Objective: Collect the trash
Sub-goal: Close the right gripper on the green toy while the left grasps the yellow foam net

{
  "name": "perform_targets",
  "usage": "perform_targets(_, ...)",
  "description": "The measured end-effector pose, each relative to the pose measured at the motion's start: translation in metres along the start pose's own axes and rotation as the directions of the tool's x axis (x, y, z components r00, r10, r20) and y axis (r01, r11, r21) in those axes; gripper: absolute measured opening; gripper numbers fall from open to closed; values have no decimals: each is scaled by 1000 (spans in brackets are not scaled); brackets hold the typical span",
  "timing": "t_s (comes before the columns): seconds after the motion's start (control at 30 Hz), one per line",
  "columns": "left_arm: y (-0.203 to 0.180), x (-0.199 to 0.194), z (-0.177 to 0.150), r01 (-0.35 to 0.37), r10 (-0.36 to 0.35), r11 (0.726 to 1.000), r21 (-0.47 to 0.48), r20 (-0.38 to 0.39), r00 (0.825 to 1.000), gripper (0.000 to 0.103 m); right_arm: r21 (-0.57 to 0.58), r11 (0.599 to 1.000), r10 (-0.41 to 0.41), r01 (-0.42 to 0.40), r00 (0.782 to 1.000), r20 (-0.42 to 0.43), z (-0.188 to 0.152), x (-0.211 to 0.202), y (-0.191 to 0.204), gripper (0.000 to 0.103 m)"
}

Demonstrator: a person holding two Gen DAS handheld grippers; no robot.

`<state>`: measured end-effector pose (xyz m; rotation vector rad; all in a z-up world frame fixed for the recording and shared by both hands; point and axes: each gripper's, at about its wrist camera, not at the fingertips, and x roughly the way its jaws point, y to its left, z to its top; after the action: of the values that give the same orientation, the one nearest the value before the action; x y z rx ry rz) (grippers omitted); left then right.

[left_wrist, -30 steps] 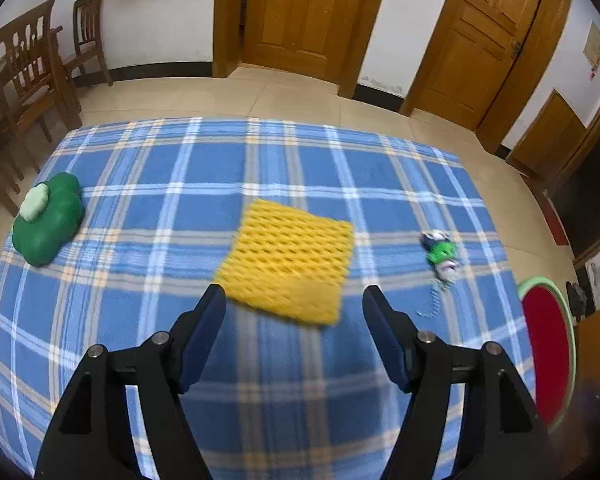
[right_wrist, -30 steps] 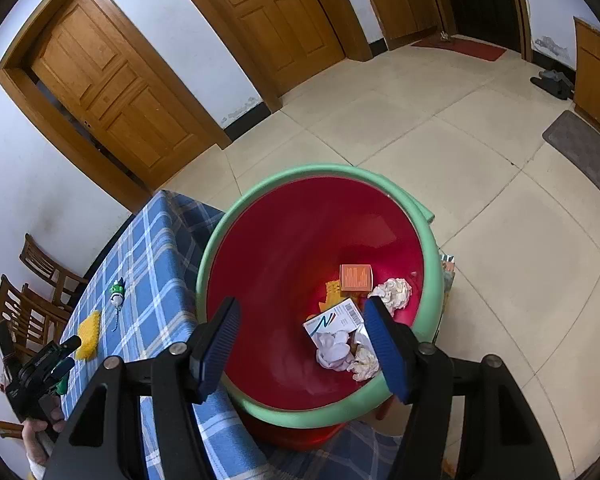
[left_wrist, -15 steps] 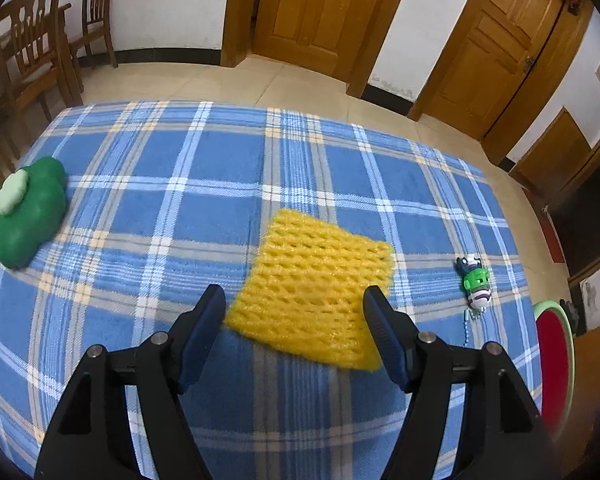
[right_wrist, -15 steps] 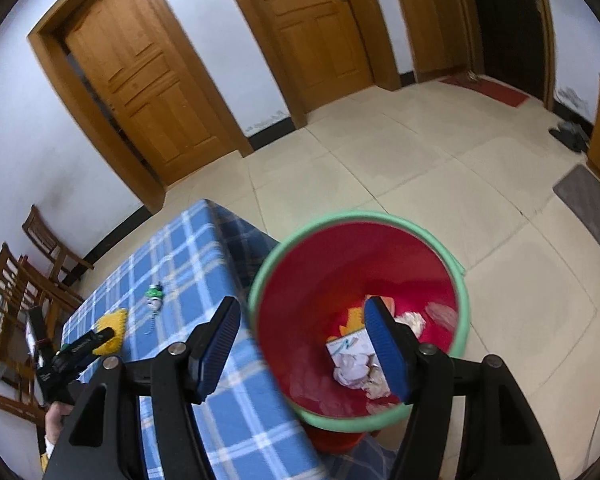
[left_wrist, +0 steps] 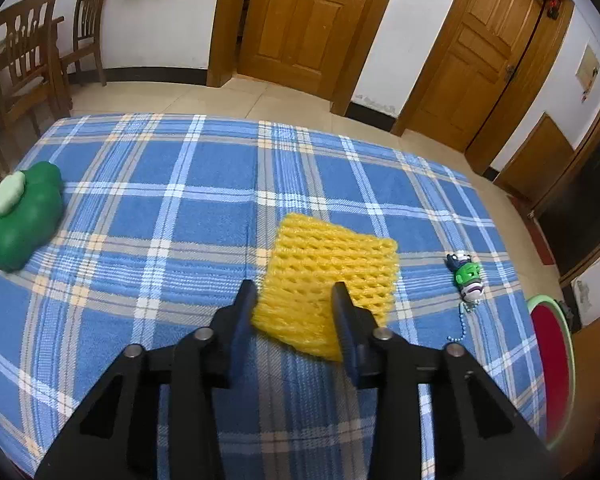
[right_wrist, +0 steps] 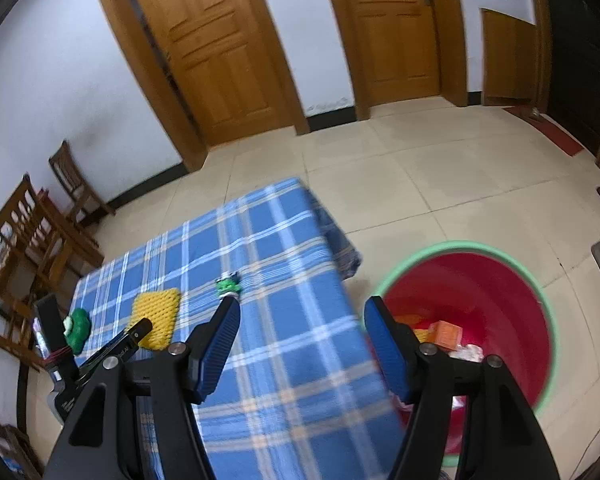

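A yellow foam net (left_wrist: pixel 332 264) lies flat on the blue plaid tablecloth (left_wrist: pixel 180 200). My left gripper (left_wrist: pixel 294 300) is low over its near corner. The jaws are closing, with that corner between the fingers, and the net does not look squeezed. In the right wrist view the net (right_wrist: pixel 156 312) shows small at the left, with the left gripper (right_wrist: pixel 132 336) reaching to it. My right gripper (right_wrist: pixel 302 308) is open and empty above the table's right edge. The red bin with a green rim (right_wrist: pixel 460 246) stands on the floor beside it and holds paper and an orange box (right_wrist: pixel 446 334).
A small green toy on a bead chain (left_wrist: pixel 468 276) lies right of the net. A green lumpy object (left_wrist: pixel 20 216) sits at the table's left edge. Wooden chairs (left_wrist: pixel 24 56) stand to the far left, with doors behind them. The bin's rim (left_wrist: pixel 568 360) shows past the table's right edge.
The left gripper's jaws have narrowed around the net's near corner after sinking a little toward it. The right gripper swung from over the bin toward the table, rolling as it went.
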<state>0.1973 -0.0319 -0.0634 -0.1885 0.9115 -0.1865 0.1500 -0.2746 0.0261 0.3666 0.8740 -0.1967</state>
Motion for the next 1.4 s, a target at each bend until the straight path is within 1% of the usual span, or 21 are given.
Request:
perform_targets(0.13,1,-2,-4,25,-25,1000,12,12,1000,30,-41,999,13,-14,999,-37,0,31,25,67)
perform_targets(0.2,2,-3,-6,48,-48,999,14,9,999,23,-55,998,19,-22,998,-58,-1,49,35,67)
perform_targets(0.23,3,-4,-7,61,-61,998,7,6,998,23,-59,998,22,-26,998,-65,-1,56,39,67)
perform_targets(0.3,5,-5,-8,84,-84,997,-2,2,997,18,-71,997,25,-31,996,-81,-3,70,47,67)
perform_targets(0.4,11,-7,-9,109,-109,994,-20,-1,994,17,-83,996,32,-41,994,-106,-5,90,54,65)
perform_targets(0.57,23,-11,-9,125,-124,990,-64,7,992,16,-101,994,35,-50,989,-141,-9,114,65,52)
perform_targets(0.73,28,-12,-10,127,-126,989,-83,11,992,16,-122,991,32,-52,987,-159,-13,131,76,43)
perform_targets(0.8,27,-12,-10,122,-122,990,-75,11,992,16,-144,989,15,-36,990,-139,-13,132,80,36)
perform_targets(0.87,23,-12,-9,115,-115,991,-62,12,993,16,-162,986,4,-26,992,-130,-14,134,83,23)
perform_targets(1.0,19,-10,-9,109,-108,993,-55,15,994,17,-176,984,5,-26,993,-122,-15,133,85,23)
perform_targets(1.07,16,-10,-8,110,-109,992,-55,16,994,20,-153,987,20,-39,992,-123,-15,131,82,23)
perform_targets(1.13,16,-10,-8,115,-114,992,-56,20,993,27,-139,989,31,-47,993,-118,-15,126,79,23)
perform_targets(1.2,16,-11,-7,115,-114,992,-52,26,993,42,-125,991,41,-54,993,-108,-15,118,72,23)
perform_targets(1.23,15,-11,-7,112,-110,992,-51,29,993,47,-116,991,46,-59,993,-106,-15,114,69,23)
perform_targets(1.27,15,-12,-7,107,-105,993,-50,30,994,56,-106,992,53,-64,993,-104,-16,110,65,23)
perform_targets(1.3,14,-12,-6,98,-97,994,-50,33,995,62,-94,993,59,-68,993,-102,-16,105,60,23)
perform_targets(1.4,13,-12,-5,77,-75,996,-53,35,997,63,-66,995,74,-81,992,-99,-18,94,47,23)
